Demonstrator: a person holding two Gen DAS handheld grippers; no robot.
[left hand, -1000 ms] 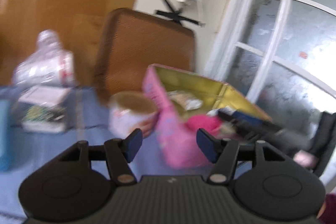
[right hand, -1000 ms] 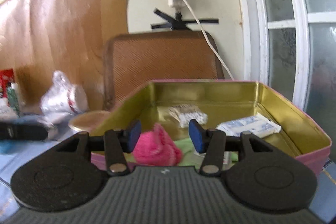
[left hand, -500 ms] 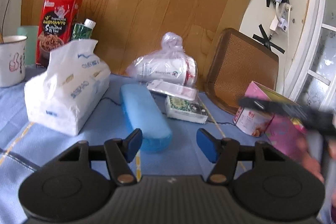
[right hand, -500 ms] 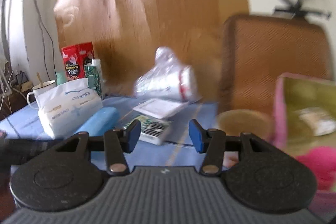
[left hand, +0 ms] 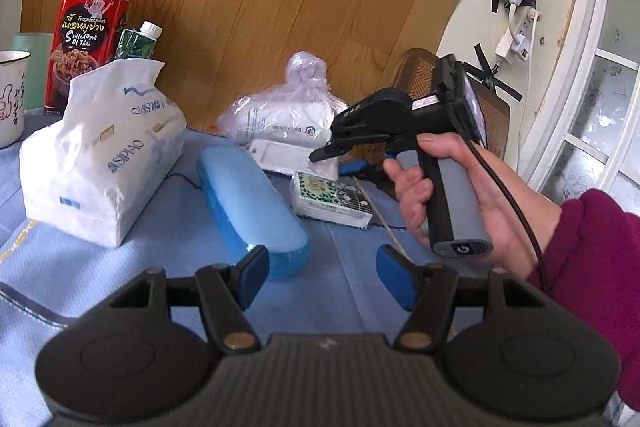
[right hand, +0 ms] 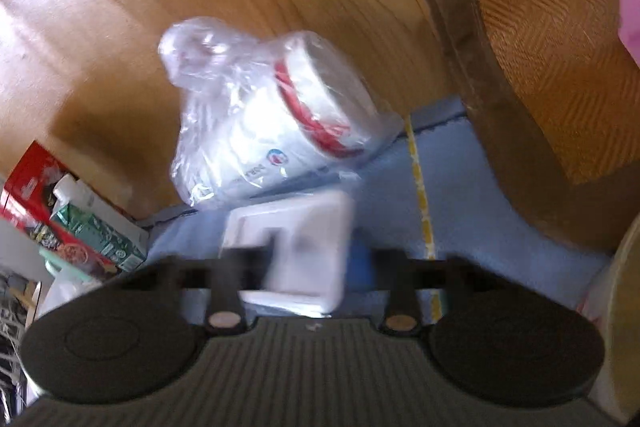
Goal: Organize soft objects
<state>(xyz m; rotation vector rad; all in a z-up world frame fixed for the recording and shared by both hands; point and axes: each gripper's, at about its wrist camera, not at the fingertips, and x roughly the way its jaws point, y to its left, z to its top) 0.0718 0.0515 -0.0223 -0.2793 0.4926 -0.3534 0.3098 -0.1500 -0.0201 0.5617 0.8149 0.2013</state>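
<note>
Blue hard case (left hand: pixel 252 203) lies in the middle of the cloth-covered table (left hand: pixel 80 279) and serves as the marker. The left gripper (left hand: pixel 322 277) hangs just in front of the case's near end, jaws apart and empty. Behind the case's far end lies the flat white packet (right hand: pixel 296 255), and the right gripper (right hand: pixel 308 263) has just been closing with that packet between its jaws. Blur hides whether the pads are pressing on it, so I cannot tell if it is gripped.

The likely trouble is a thin, slippery wrapper. A shallow pinch on one edge could let it slide out or fold on lifting. The plastic-wrapped roll (right hand: pixel 276 115) sits just behind the packet, and its loose film could snag on a fingertip.

The tissue pack (left hand: pixel 100 155) crowds the case's left. A green-patterned packet (left hand: pixel 332 199) lies close on the case's right, under the right hand (left hand: pixel 440 187). Bare cloth in front of the case gives the clearest way out.
</note>
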